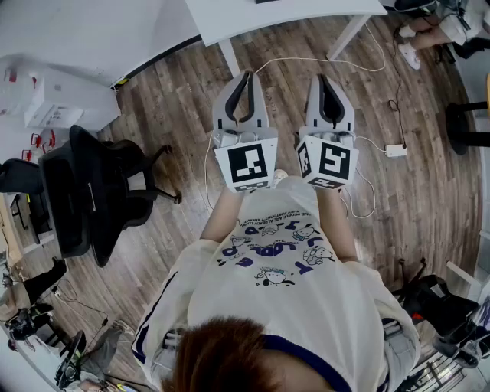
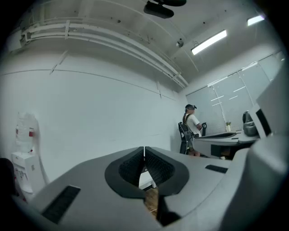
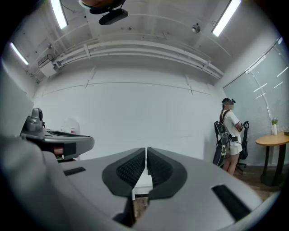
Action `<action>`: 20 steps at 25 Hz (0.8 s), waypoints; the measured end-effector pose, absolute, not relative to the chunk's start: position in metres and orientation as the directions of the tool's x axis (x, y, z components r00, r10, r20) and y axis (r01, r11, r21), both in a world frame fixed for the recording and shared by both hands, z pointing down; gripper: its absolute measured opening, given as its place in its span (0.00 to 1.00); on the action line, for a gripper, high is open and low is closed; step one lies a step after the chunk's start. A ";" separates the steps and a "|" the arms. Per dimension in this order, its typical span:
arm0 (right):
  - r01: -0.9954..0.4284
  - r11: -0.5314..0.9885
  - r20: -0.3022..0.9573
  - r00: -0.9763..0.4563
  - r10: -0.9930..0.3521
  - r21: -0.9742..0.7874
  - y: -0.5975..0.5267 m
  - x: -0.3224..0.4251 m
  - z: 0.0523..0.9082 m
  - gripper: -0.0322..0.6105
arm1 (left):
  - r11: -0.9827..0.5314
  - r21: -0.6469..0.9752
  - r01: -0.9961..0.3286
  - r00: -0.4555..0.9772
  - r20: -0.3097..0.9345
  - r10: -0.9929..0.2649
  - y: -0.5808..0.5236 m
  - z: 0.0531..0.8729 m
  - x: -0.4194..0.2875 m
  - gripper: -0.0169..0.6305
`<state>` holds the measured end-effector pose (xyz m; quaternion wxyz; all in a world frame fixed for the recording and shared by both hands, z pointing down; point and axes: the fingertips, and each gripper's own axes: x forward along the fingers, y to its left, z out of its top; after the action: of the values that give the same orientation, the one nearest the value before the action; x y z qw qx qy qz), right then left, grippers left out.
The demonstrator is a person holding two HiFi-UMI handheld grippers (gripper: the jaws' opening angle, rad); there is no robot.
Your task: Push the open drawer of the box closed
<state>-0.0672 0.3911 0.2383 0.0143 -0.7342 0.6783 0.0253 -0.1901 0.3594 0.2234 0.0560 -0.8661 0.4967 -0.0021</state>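
Observation:
No box or drawer shows in any view. In the head view I hold both grippers out in front of my chest, above a wooden floor. The left gripper [image 1: 246, 75] is shut, its jaws meeting at the tips with nothing between them, as the left gripper view [image 2: 144, 149] also shows. Beside it, the right gripper [image 1: 321, 77] is shut and empty too, its tips touching in the right gripper view [image 3: 146, 149]. Both point toward a white table [image 1: 283, 11] and a white wall beyond.
A black office chair [image 1: 92, 191] stands to my left, with white boxes [image 1: 53, 99] behind it. Cables [image 1: 367, 65] and a power adapter [image 1: 396, 151] lie on the floor to the right. A person [image 3: 230, 131] stands far off by the wall, near a round wooden table [image 3: 273, 142].

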 end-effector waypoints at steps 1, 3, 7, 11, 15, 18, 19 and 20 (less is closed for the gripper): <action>-0.997 -0.079 -0.056 0.078 -0.995 0.014 0.390 -0.067 0.238 0.10 | -0.501 -0.101 -0.860 0.507 -0.053 -0.860 0.358 0.223 -0.190 0.06; -0.997 -0.079 -0.056 0.078 -0.995 0.014 0.388 -0.066 0.238 0.10 | -0.502 -0.102 -0.859 0.509 -0.054 -0.859 0.356 0.222 -0.188 0.06; -0.997 -0.073 -0.056 0.072 -0.996 0.013 0.387 -0.062 0.239 0.10 | -0.501 -0.105 -0.859 0.508 -0.055 -0.860 0.355 0.223 -0.183 0.06; -0.999 -0.046 -0.054 0.045 -0.998 0.013 0.383 -0.058 0.242 0.10 | -0.489 -0.109 -0.866 0.496 -0.052 -0.867 0.353 0.225 -0.177 0.06; -1.000 -0.011 -0.042 0.011 -0.999 0.008 0.378 -0.051 0.249 0.10 | -0.474 -0.109 -0.874 0.481 -0.053 -0.875 0.354 0.229 -0.167 0.06; -1.000 0.010 -0.026 -0.011 -1.000 0.013 0.375 -0.050 0.256 0.10 | -0.463 -0.111 -0.879 0.470 -0.045 -0.882 0.353 0.233 -0.163 0.06; -1.000 0.017 -0.022 -0.017 -1.000 0.013 0.374 -0.049 0.258 0.10 | -0.459 -0.111 -0.881 0.466 -0.041 -0.884 0.353 0.235 -0.163 0.06; -1.000 0.022 -0.018 -0.023 -1.000 0.013 0.373 -0.048 0.260 0.10 | -0.456 -0.110 -0.883 0.462 -0.036 -0.886 0.351 0.237 -0.161 0.06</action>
<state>-0.0481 0.3727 0.2597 0.0020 -0.6990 0.7150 0.0107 -0.1612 0.3514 0.2367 0.0566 -0.8531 0.5185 -0.0131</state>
